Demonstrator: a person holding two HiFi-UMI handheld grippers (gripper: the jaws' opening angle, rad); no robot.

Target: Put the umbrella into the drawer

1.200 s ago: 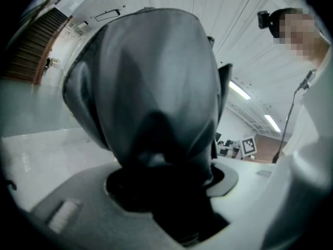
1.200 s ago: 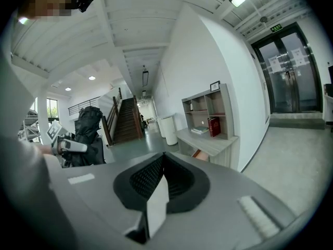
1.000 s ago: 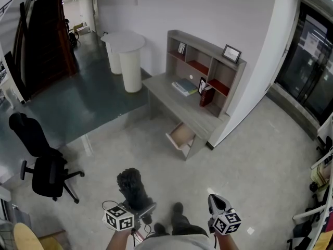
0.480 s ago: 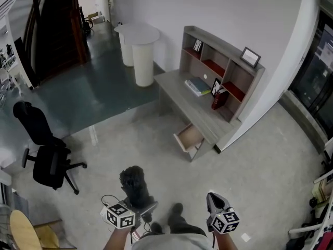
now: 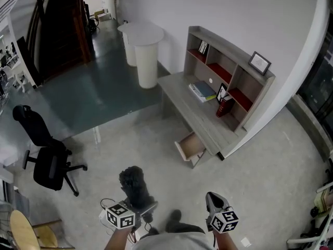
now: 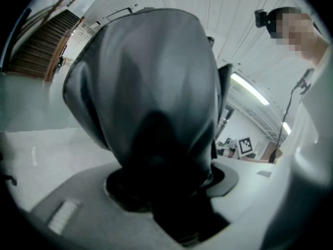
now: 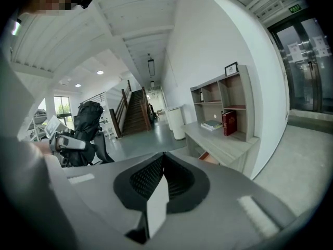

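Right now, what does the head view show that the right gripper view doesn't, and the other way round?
Only the head view: the right gripper from outside, with its marker cube, and the person's shoe. Only the right gripper view: its jaws closed together with nothing between them, the ceiling lights and a green exit sign. Both: the desk, its open drawer, the red book, and the black umbrella gripped in the left gripper.
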